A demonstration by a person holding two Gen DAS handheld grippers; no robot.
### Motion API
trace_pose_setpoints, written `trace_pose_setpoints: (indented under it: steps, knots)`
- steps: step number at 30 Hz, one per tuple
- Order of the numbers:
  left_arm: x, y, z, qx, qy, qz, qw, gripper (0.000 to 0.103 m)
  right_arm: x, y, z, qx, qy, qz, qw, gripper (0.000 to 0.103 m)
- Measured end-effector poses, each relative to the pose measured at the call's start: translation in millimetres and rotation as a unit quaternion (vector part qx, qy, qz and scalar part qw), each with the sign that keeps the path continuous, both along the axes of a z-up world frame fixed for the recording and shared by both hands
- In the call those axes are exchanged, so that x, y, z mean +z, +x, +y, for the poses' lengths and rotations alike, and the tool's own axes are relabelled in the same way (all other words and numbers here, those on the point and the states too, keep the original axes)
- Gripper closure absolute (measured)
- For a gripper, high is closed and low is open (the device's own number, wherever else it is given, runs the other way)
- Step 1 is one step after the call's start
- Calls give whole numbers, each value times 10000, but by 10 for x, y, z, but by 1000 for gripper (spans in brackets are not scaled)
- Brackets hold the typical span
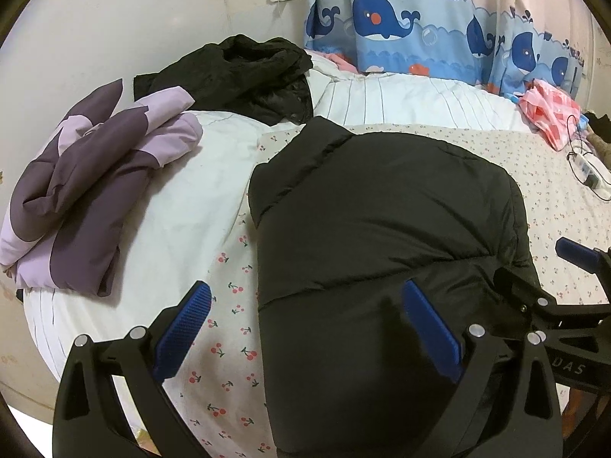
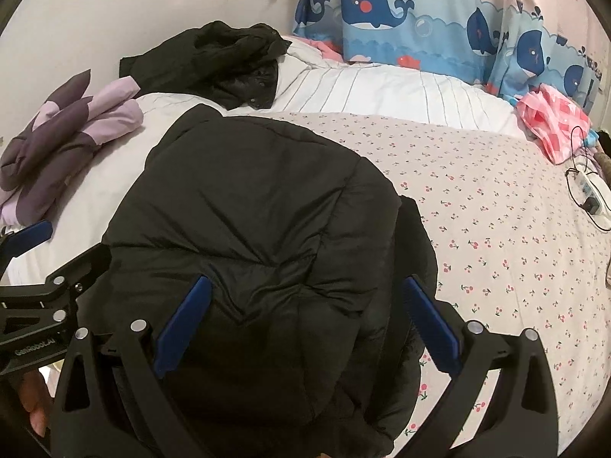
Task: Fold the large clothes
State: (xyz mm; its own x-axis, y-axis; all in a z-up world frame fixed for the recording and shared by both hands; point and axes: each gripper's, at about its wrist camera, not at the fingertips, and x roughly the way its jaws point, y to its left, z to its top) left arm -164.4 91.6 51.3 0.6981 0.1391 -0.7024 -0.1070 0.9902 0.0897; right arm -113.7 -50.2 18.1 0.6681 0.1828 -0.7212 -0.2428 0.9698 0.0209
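Bare cherry-print sheet point(image 2: 496, 229) right of black jacket point(image 2: 248, 229)

Bed point(image 2: 496, 229) carries black puffer jacket point(image 2: 248, 229), quilt point(image 2: 382, 91).

Black puffer jacket point(image 2: 252, 236) folded on cherry-print sheet point(image 2: 496, 229), right gripper point(image 2: 305, 328) fingers point(image 2: 183, 328) spread above it

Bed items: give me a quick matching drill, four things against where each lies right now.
Things:
1. black puffer jacket
2. purple jacket
3. crumpled black garment
4. pink cloth

Places:
A. far right, near the whale curtain
B. far back by the wall, on the white duvet
C. left side of the bed, folded
D. centre, in front of both open grippers

Pairs: 1-D, 2-C, 3-B, 4-A
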Motion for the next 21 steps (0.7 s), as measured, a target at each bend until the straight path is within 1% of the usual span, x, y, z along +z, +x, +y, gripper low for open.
trace_pose_setpoints:
  steps: [11,21]
  knots:
    - [-7,6,-22,-19,-14,0,10000,7,19,-4,-54,-30,48,-9,10000,6]
    - [12,-20,-23,-56,20,-84,9999,7,31,-14,-55,-18,54,-67,10000,6]
